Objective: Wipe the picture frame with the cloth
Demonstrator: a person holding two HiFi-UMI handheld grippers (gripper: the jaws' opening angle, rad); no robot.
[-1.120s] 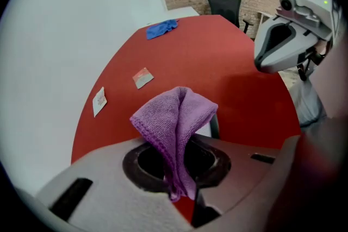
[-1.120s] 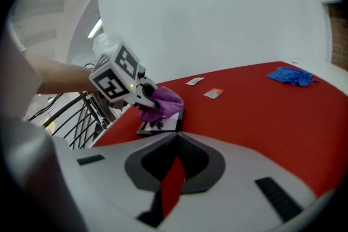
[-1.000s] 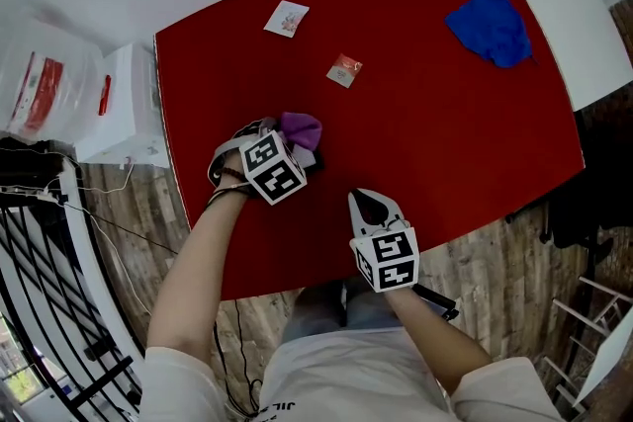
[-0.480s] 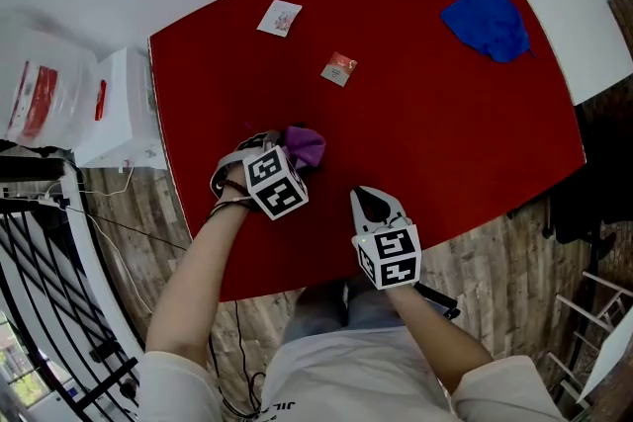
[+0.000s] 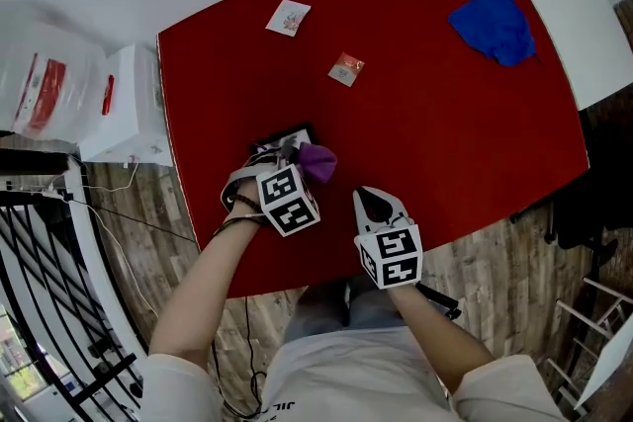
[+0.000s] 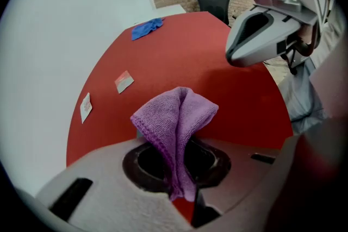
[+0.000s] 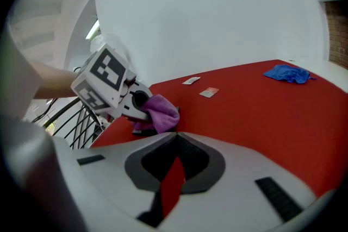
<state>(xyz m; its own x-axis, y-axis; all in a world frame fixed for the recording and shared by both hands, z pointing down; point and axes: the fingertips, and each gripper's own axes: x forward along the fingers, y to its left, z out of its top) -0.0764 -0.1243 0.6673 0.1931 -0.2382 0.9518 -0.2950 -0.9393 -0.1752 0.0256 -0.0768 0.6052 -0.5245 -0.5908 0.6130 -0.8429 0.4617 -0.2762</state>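
A purple cloth [image 5: 317,161] hangs folded from my left gripper [image 5: 303,167], which is shut on it; in the left gripper view the cloth [image 6: 176,119] rises out from between the jaws. Just beyond it lies the dark picture frame [image 5: 288,134], flat on the red table [image 5: 445,114], with the cloth over its near edge. In the right gripper view the left gripper [image 7: 142,107] presses the cloth [image 7: 161,111] onto the frame [image 7: 138,129]. My right gripper [image 5: 374,199] rests shut and empty near the table's front edge, to the right of the cloth.
A blue cloth [image 5: 494,25] lies at the table's far right. Two small cards [image 5: 345,69] [image 5: 288,17] lie farther back. White boxes and bags [image 5: 114,104] stand left of the table, above a black metal railing [image 5: 40,272].
My left gripper has drawn the purple cloth toward me, and the frame's far edge now shows behind it. The right gripper has stayed put.
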